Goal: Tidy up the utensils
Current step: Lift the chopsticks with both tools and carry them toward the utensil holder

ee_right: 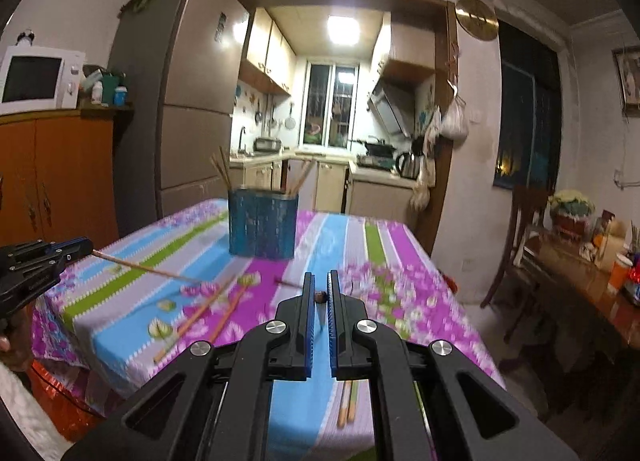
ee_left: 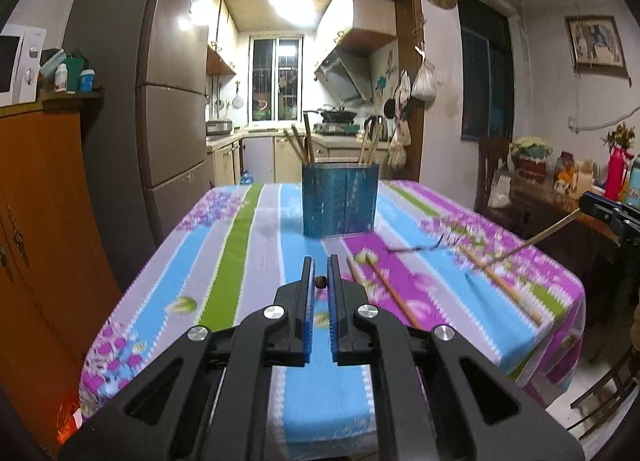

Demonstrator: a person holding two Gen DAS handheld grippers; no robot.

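Chopstick (ee_left: 320, 282) is clamped end-on in each gripper above the table (ee_left: 256, 229).
Slippage is risked: left gripper (ee_left: 320, 281) and right gripper (ee_right: 320, 296) pinch only tips; blue holder (ee_left: 339, 199) stands at twelve o'clock.

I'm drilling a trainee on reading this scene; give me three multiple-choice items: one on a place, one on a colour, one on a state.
1. Where does the utensil holder stand?
A. on the table
B. on the cabinet
C. on the kitchen counter
2. What colour is the utensil holder?
A. red
B. white
C. blue
3. How is the left gripper?
A. wide open, empty
B. shut on a chopstick
C. shut on a spoon

Key: 1 A, it sits on the striped cloth; 2 C, its sides are blue; 3 B, the stick's round end shows between the jaws.
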